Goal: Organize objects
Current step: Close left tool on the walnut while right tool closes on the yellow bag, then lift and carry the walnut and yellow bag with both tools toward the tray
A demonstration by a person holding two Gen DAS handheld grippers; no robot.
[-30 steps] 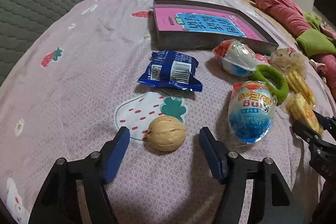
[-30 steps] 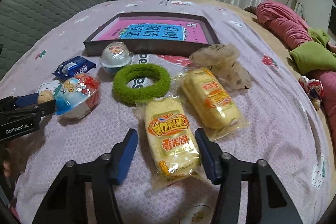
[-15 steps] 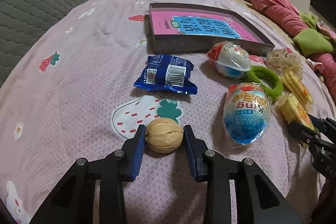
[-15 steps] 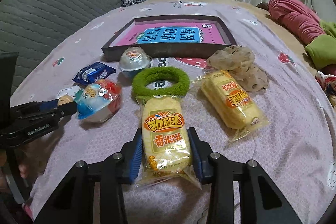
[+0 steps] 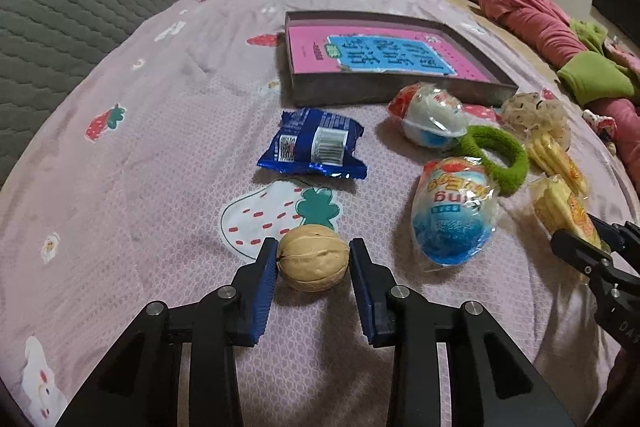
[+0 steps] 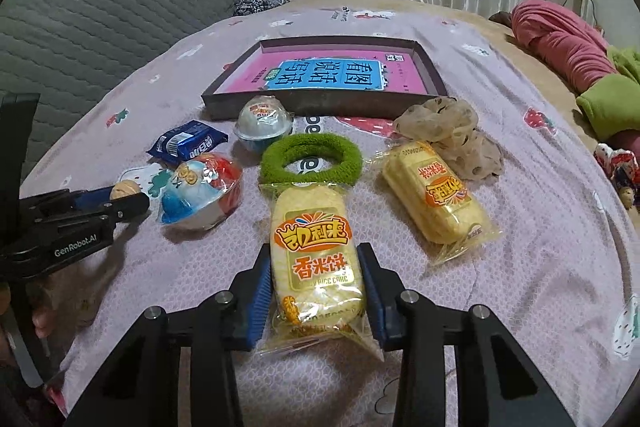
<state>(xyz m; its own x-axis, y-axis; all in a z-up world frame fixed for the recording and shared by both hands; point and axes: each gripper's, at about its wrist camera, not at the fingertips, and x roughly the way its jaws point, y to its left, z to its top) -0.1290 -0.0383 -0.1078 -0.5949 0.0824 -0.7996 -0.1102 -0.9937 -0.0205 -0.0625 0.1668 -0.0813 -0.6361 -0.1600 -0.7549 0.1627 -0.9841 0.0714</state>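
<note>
left hand-held gripper (image 5: 313, 261) clamping walnut (image 5: 313, 257) — bedspread (image 5: 160, 163)

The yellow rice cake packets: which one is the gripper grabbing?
The near packet, label upright, sits between the right hand-held gripper fingers. The other packet lies free beside the beige scrunchie.

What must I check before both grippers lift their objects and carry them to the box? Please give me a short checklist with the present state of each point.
1. Left gripper closed on the walnut: ok, both pads touch its sides.
2. Right gripper closed on the near rice cake packet: ok, both pads press the wrapper.
3. Grip depth on the packet: cannot tell; only its near half sits between the fingers, so the far end may sag.
4. Walnut hold secure: cannot tell; round shell, small contact.
5. Box has free room: ok, only a pink book lies flat inside.
6. Green ring clear of the packet: not ok, it touches the packet's far end.
</note>
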